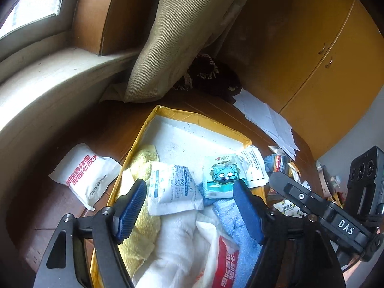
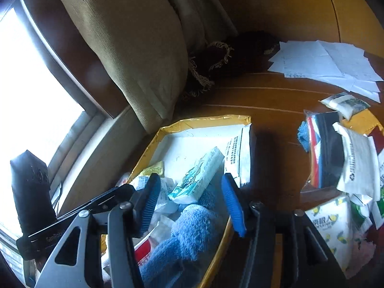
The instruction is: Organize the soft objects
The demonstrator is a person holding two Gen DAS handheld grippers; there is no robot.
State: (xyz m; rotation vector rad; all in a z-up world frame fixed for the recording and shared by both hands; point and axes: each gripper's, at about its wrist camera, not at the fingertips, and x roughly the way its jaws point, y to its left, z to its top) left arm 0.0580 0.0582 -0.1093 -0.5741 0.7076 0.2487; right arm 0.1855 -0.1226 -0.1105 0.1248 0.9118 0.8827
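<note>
A shallow box with a yellow rim [image 1: 192,115] lies on the brown wooden surface. It holds a yellow towel [image 1: 144,163], a white towel [image 1: 177,240], a blue towel [image 1: 240,220], a white printed packet [image 1: 170,189] and a cartoon tissue pack [image 1: 220,175]. My left gripper [image 1: 189,206] hangs open over these, its blue pads touching nothing. In the right wrist view my right gripper [image 2: 192,204] is open above the blue towel [image 2: 192,235] and the tissue pack [image 2: 199,177], gripping neither.
A white gloves packet [image 1: 84,175] lies left of the box. Right of it sits a pile with a lemon-print tissue pack [image 2: 331,225], a white bag [image 2: 357,165] and a black packet [image 2: 326,148]. Papers [image 2: 324,60] lie beyond. A tan cushion [image 2: 134,48] leans behind the box.
</note>
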